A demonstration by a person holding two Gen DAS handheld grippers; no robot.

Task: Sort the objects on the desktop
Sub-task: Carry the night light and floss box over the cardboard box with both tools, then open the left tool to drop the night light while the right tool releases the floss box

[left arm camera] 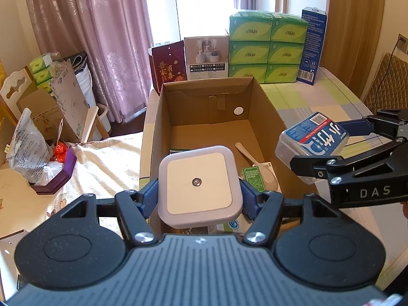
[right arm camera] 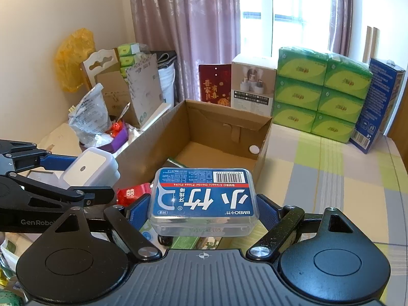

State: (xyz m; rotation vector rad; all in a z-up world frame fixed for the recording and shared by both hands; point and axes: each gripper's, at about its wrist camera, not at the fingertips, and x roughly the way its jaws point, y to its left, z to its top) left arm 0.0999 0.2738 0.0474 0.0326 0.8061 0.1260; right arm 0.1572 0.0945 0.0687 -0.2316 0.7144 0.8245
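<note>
My left gripper point(left arm camera: 199, 193) is shut on a white square night light point(left arm camera: 199, 183), held above the near end of an open cardboard box point(left arm camera: 204, 107). My right gripper point(right arm camera: 204, 209) is shut on a clear floss pick box point(right arm camera: 204, 199) with a blue label, held just right of the cardboard box. The floss pick box point(left arm camera: 312, 139) and right gripper point(left arm camera: 329, 145) show at the right of the left wrist view. The night light point(right arm camera: 89, 168) and left gripper point(right arm camera: 74, 176) show at the left of the right wrist view. Inside the cardboard box point(right arm camera: 224, 137) lie a beige spoon point(left arm camera: 255, 162) and a green packet point(left arm camera: 253, 178).
Green tissue packs point(left arm camera: 265, 47) and a blue carton point(left arm camera: 312, 48) stand at the table's far end, with a white product box point(left arm camera: 206, 57) and a red card point(left arm camera: 168, 66). A purple tray point(left arm camera: 54, 176) with plastic bags sits left. A red packet point(right arm camera: 132, 193) lies near the box.
</note>
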